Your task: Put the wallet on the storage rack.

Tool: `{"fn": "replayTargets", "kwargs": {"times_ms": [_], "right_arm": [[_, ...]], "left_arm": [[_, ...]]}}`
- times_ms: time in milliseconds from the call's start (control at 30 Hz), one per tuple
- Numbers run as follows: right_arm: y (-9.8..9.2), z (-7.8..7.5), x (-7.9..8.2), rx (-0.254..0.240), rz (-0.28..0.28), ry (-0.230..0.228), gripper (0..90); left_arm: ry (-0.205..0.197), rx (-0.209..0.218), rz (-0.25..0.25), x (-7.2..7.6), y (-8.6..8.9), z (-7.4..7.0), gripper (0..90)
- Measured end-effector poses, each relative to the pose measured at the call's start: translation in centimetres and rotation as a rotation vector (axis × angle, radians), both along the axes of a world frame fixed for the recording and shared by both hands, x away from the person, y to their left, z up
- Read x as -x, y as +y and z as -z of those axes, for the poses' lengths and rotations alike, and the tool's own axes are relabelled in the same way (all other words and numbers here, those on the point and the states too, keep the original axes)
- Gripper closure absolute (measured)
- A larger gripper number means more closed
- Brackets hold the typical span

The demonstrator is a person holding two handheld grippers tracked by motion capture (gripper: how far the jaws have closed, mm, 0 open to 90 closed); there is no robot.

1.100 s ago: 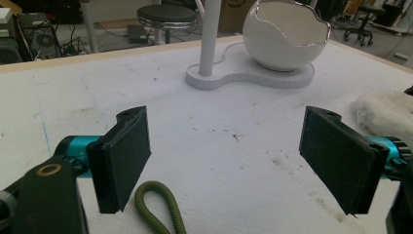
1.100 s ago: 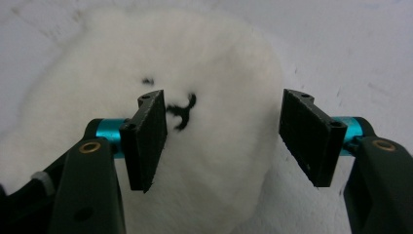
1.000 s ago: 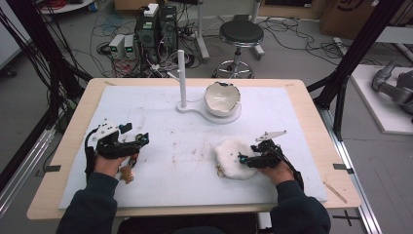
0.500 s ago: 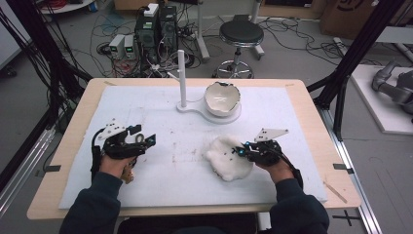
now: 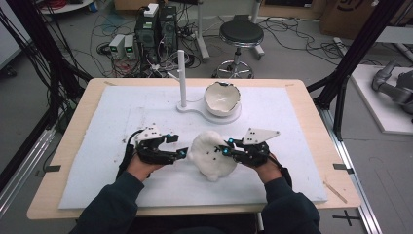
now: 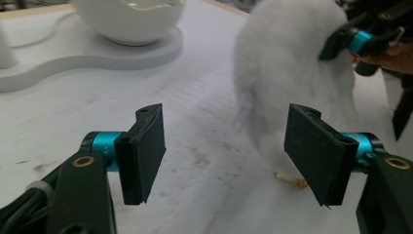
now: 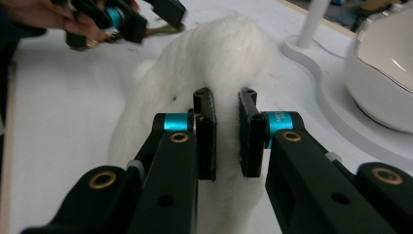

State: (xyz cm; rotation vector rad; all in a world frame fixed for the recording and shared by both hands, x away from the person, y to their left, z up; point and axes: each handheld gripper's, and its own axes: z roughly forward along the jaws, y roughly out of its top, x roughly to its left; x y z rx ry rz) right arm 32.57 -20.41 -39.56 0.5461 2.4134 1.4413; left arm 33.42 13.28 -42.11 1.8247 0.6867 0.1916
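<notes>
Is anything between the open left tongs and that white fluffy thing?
No. Nothing visible lies between the left tongs and the fluffy thing; bare table mat runs up to it.

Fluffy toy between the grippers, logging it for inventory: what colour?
White, clearest in the right gripper view: fluffy toy.

A light wooden worktop (image 5: 68, 161) carries a white foam-like mat (image 5: 112, 122) over most of its surface. On the mat rest a fluffy white plush lump (image 5: 212, 155) and a white stand base (image 5: 192, 108) with an upright post
</notes>
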Motion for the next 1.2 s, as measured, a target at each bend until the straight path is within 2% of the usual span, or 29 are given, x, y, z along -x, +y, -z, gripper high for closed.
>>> {"fn": "replayTargets", "kwargs": {"times_ms": [100, 200, 233, 300, 400, 433, 467, 500, 533, 567, 600, 633, 700, 733, 767, 800, 833, 867, 900, 933, 967, 1000, 1067, 1100, 1167, 1200], "right_arm": [[0.5, -0.1, 0.1, -0.005, -0.026, -0.005, 81.3], [1.4, 0.0, 0.3, 0.005, -0.049, -0.005, 81.3], [1.4, 0.0, 0.3, 0.005, -0.049, -0.005, 81.3], [1.5, 0.0, 0.2, 0.013, -0.046, -0.006, 81.2], [1.5, 0.2, 0.0, 0.009, -0.029, 0.007, 79.8], [1.4, 0.2, -0.1, -0.004, 0.009, 0.010, 68.5], [1.4, 0.2, -0.1, -0.004, 0.009, 0.010, 68.5], [1.0, 0.3, -0.4, -0.036, 0.067, 0.034, 51.3], [1.0, 0.3, -0.4, -0.036, 0.067, 0.034, 51.3], [0.8, 0.4, -0.6, -0.043, 0.099, 0.052, 46.5], [0.3, 0.8, -1.0, -0.068, 0.146, 0.093, 40.3], [0.3, 0.8, -1.0, -0.068, 0.146, 0.093, 40.3], [0.4, 1.5, -1.3, -0.115, 0.154, 0.176, 34.8], [0.4, 1.5, -1.3, -0.115, 0.154, 0.176, 34.8], [0.6, 1.8, -1.5, -0.124, 0.138, 0.216, 34.7], [1.1, 2.3, -1.5, -0.121, 0.106, 0.268, 39.9], [1.2, 2.4, -1.6, -0.115, 0.077, 0.285, 49.1], [1.2, 2.4, -1.6, -0.115, 0.077, 0.285, 49.1], [1.3, 2.5, -1.5, -0.115, 0.042, 0.295, 61.6], [1.2, 2.0, -1.3, -0.134, 0.029, 0.263, 71.1], [1.2, 2.0, -1.3, -0.134, 0.029, 0.263, 71.1], [1.0, 1.9, -1.3, -0.151, 0.032, 0.258, 72.5], [0.4, 1.4, -1.4, -0.202, 0.055, 0.256, 74.5], [0.0, 1.2, -1.4, -0.223, 0.074, 0.251, 75.0], [-0.5, 1.0, -1.4, -0.242, 0.095, 0.225, 75.8], [-0.7, 0.7, -1.3, -0.236, 0.107, 0.192, 76.7]], "left_arm": [[0.011, -0.013, 0.064, 0.1, -1.2, 0.3, 33.5], [0.019, -0.019, 0.120, 0.2, -1.9, 0.6, 53.1], [0.019, -0.025, 0.129, 0.3, -2.0, 0.6, 53.1], [0.032, -0.047, 0.128, 0.3, -2.0, 0.6, 66.5], [0.010, -0.026, 0.125, 0.3, -1.7, 0.4, 74.5], [-0.002, -0.023, 0.116, 0.4, -1.6, 0.3, 76.2], [-0.019, -0.023, 0.106, 0.4, -1.5, 0.1, 76.2], [-0.030, -0.009, 0.087, 0.4, -1.2, 0.0, 76.8], [-0.038, 0.019, 0.072, 0.4, -1.0, -0.2, 76.8], [-0.051, 0.052, 0.057, 0.4, -0.7, -0.4, 76.9], [-0.067, 0.092, 0.040, 0.4, -0.3, -0.7, 76.9], [-0.079, 0.112, 0.031, 0.5, -0.1, -0.8, 76.9], [-0.111, 0.141, 0.013, 0.6, 0.2, -1.0, 76.9], [-0.119, 0.151, 0.007, 0.6, 0.2, -1.1, 76.9], [-0.126, 0.166, -0.002, 0.7, 0.3, -1.1, 76.9], [-0.129, 0.177, -0.006, 0.7, 0.3, -1.1, 76.8], [-0.132, 0.186, -0.011, 0.7, 0.3, -1.1, 76.8], [-0.133, 0.188, -0.016, 0.8, 0.3, -1.1, 76.8], [-0.131, 0.174, -0.020, 0.7, 0.4, -1.1, 76.8], [-0.117, 0.150, -0.029, 0.6, 0.4, -0.9, 76.7], [-0.117, 0.150, -0.029, 0.6, 0.4, -0.9, 76.6], [-0.100, 0.136, -0.028, 0.6, 0.3, -0.8, 76.6], [-0.062, 0.096, -0.012, 0.5, -0.2, -0.3, 76.4], [-0.049, 0.089, -0.002, 0.6, -0.4, -0.2, 76.3], [-0.010, 0.049, 0.026, 0.5, -0.9, 0.2, 75.7], [0.000, 0.030, 0.039, 0.5, -1.2, 0.3, 74.0]]}}
